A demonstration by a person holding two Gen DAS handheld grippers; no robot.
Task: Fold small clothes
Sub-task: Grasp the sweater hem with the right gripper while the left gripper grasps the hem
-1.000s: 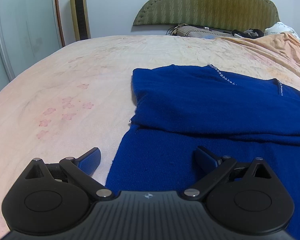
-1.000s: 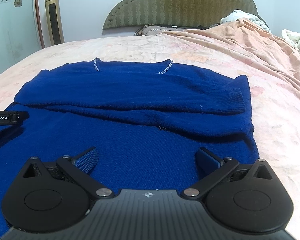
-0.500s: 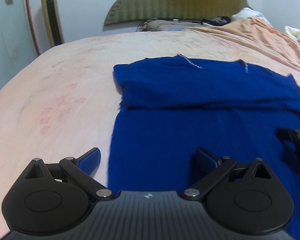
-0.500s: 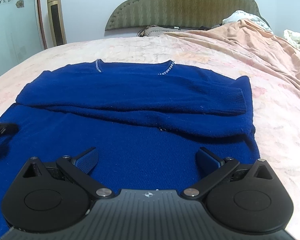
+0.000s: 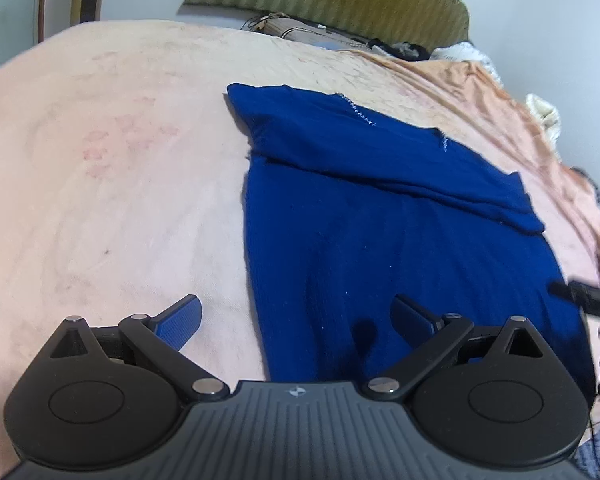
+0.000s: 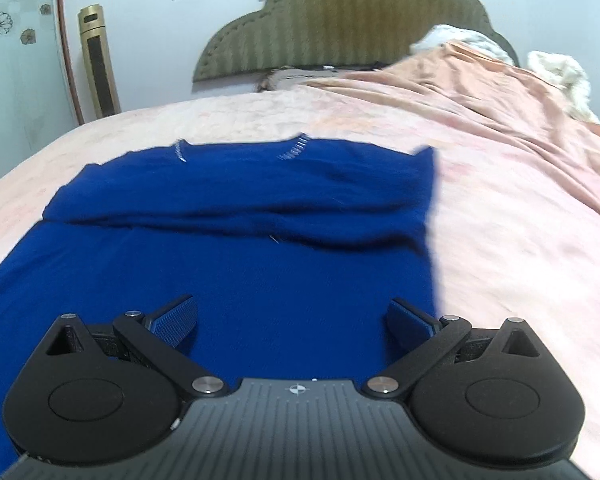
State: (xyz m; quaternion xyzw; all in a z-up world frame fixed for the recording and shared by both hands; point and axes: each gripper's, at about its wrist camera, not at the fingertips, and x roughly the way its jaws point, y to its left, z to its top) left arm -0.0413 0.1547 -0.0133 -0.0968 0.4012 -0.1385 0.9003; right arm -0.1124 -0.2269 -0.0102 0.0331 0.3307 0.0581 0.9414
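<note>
While both tools hover low over the bed, the jaws of the left gripper (image 5: pixel 296 314) are spread wide and grasp nothing; one blue ribbed pad sits over the sheet, the other over the garment's left edge. The jaws of the right gripper (image 6: pixel 293 314) are likewise released and empty, both pads above blue fabric near its right edge. Beneath them lies the deep-blue knitted sweater (image 6: pixel 236 248), spread flat with its sleeves folded across the chest and a beaded neckline at the far end. It rests on the pale pink bedsheet (image 5: pixel 112 184). A rumpled peach blanket (image 6: pixel 500 120) lies to the right. Behind stands the olive-green padded headboard (image 6: pixel 360 24), with a gold tower appliance (image 6: pixel 98 64) against the wall.
</note>
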